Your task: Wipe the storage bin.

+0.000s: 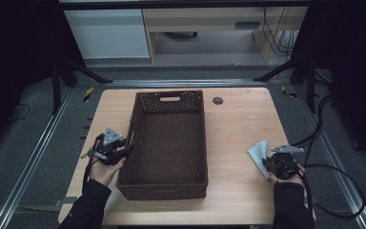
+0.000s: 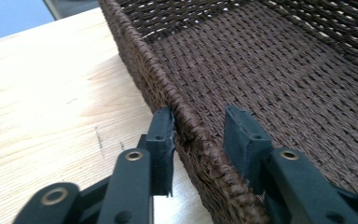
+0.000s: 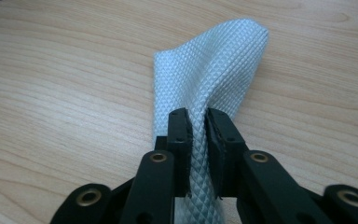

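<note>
- In the right gripper view, the right gripper (image 3: 197, 140) rises from the bottom centre of the frame with its two black jaws closed on a fold of the pale blue cloth (image 3: 209, 65), both pads pressing its quilted weave.
- Beyond the jaws the cloth fans out toward the upper middle of that frame, its far corner lifted off the wooden table (image 3: 65, 84).
- In the high view the right gripper (image 1: 270, 164) sits at the lower right of the frame, with the cloth (image 1: 259, 155) just to its left, lying on the table (image 1: 238, 129) well apart from the basket.
- In the left gripper view, the left gripper (image 2: 199, 135) comes up from the bottom centre and straddles the rim of the brown woven basket (image 2: 279, 60): one jaw stands outside the wall and touches the braided edge, the other stands inside with a gap to the rim showing, so the jaws are not yet clamped.
- The basket's floor and far walls run across the upper right of that frame, with bare table (image 2: 51, 93) at the left.
- In the high view the left gripper (image 1: 124, 151) is at the lower left, at the long left wall of the basket (image 1: 169, 138), which stands at the middle of the table.
- The person's dark sleeves enter from the bottom edge, and a black cable (image 1: 333, 191) loops off to the lower right.
</note>
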Demonstrator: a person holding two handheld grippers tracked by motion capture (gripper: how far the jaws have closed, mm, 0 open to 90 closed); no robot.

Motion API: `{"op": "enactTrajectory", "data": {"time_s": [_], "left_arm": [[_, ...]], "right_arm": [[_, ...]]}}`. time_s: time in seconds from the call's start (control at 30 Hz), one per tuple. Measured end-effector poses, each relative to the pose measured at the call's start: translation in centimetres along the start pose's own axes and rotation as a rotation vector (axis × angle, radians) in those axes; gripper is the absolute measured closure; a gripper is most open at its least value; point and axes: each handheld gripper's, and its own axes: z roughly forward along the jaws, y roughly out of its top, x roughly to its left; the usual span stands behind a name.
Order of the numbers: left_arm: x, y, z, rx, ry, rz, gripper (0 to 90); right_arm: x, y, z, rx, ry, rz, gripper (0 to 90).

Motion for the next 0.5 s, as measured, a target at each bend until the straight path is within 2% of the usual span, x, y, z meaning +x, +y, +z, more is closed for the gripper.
{"op": "enactTrajectory", "data": {"time_s": [0.17,0.27,0.5], "left_arm": [[0.3,0.1,-0.1,0.000,-0.004,-0.029,67.8],[0.4,0.1,-0.1,-0.002,-0.012,-0.043,68.5],[0.5,0.2,-0.1,-0.003,-0.011,-0.038,69.5]], "right_arm": [[0.4,0.5,-0.3,-0.029,0.030,-0.009,82.4],[0.9,1.2,-0.9,-0.083,0.060,-0.021,82.3],[2.2,2.7,-1.5,-0.167,0.100,-0.046,82.2]]}}
